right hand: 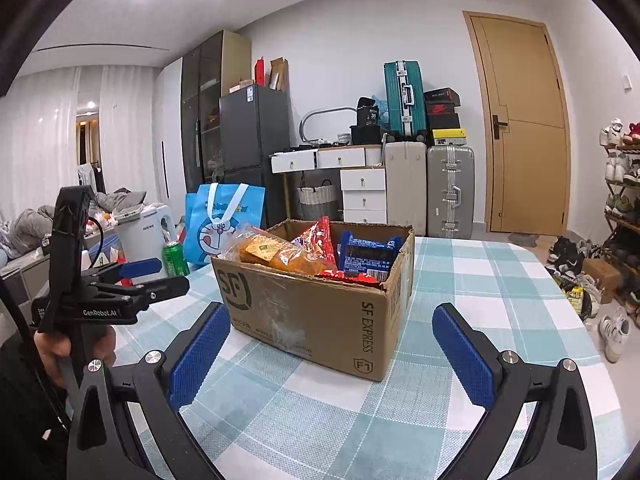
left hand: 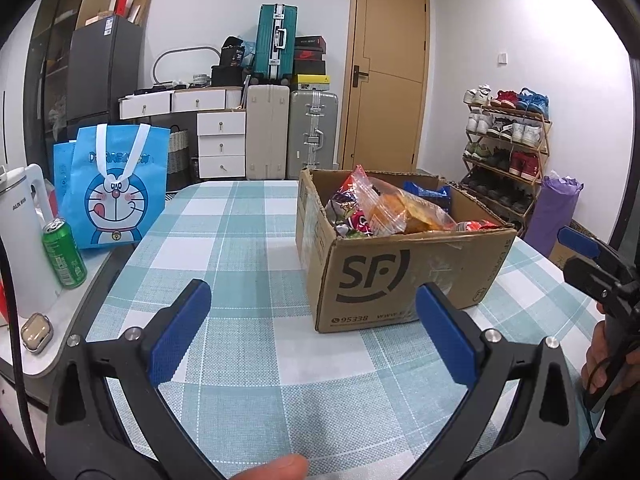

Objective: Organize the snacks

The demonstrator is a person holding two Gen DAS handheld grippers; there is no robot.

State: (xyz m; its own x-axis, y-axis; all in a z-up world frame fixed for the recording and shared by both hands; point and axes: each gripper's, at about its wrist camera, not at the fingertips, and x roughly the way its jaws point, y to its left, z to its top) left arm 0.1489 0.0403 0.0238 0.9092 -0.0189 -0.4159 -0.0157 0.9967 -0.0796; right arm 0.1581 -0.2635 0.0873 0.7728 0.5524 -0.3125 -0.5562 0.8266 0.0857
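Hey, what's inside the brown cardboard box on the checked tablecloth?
Snack packets fill the brown cardboard box: a clear bag of orange buns, a red packet, a blue packet. Anything beneath them is covered.

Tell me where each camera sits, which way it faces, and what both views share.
Left wrist: on the open left gripper, facing across the checked table at the cardboard box; right gripper and hand at the right edge.
Right wrist: on the open right gripper, facing the box's other corner; left gripper and hand at left.
Shared: box of snacks, blue tote bag, green can, suitcases, door.
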